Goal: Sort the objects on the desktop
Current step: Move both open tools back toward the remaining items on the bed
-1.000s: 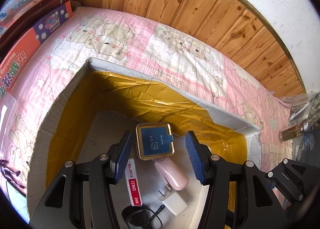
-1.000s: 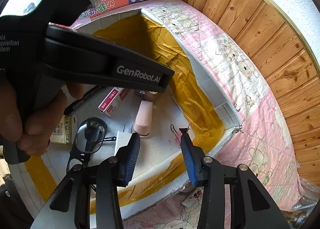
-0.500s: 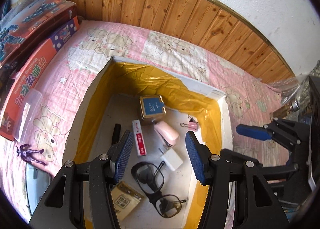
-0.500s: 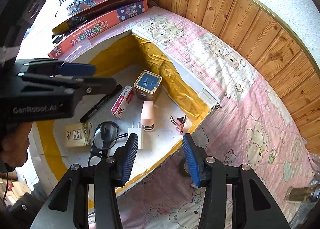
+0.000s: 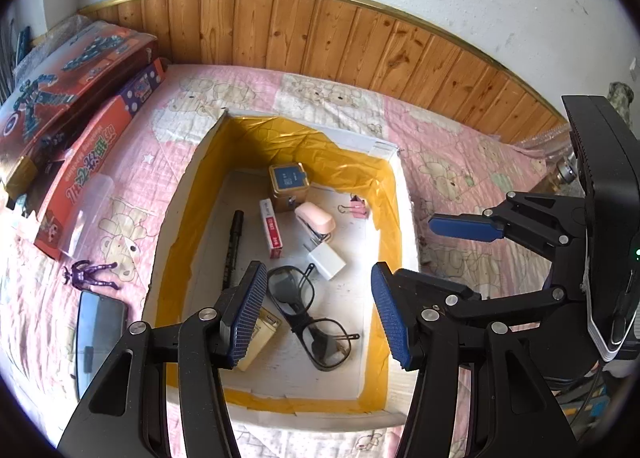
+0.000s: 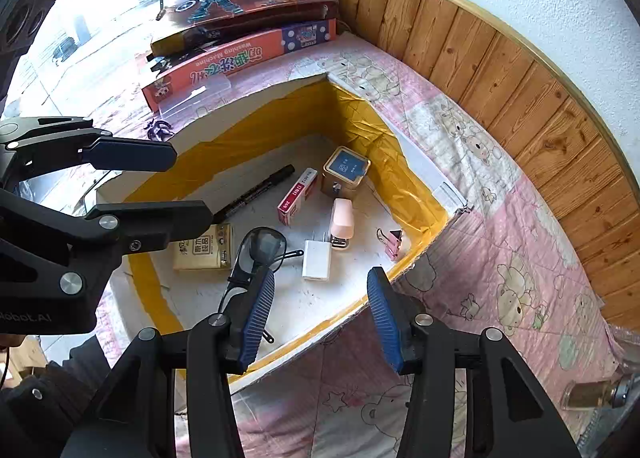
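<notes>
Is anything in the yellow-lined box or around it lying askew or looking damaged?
The box looks damaged: its far wall is torn, with yellow tape crumpled. Inside, the glasses lie half folded, one arm sticking out. Outside, a purple figurine lies flat on the pink blanket.

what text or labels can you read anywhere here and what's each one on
"Washing Machine", beside large Chinese characters I cannot read: side of the orange toy box.
"Robot.AI", start cut off: body of the left gripper.
Red staple box: white print, too small to read.
Beige tissue pack: Chinese print, blurred.
Blue-lidded tin: white marks, too small to read.
Robot toy box: no readable text.
</notes>
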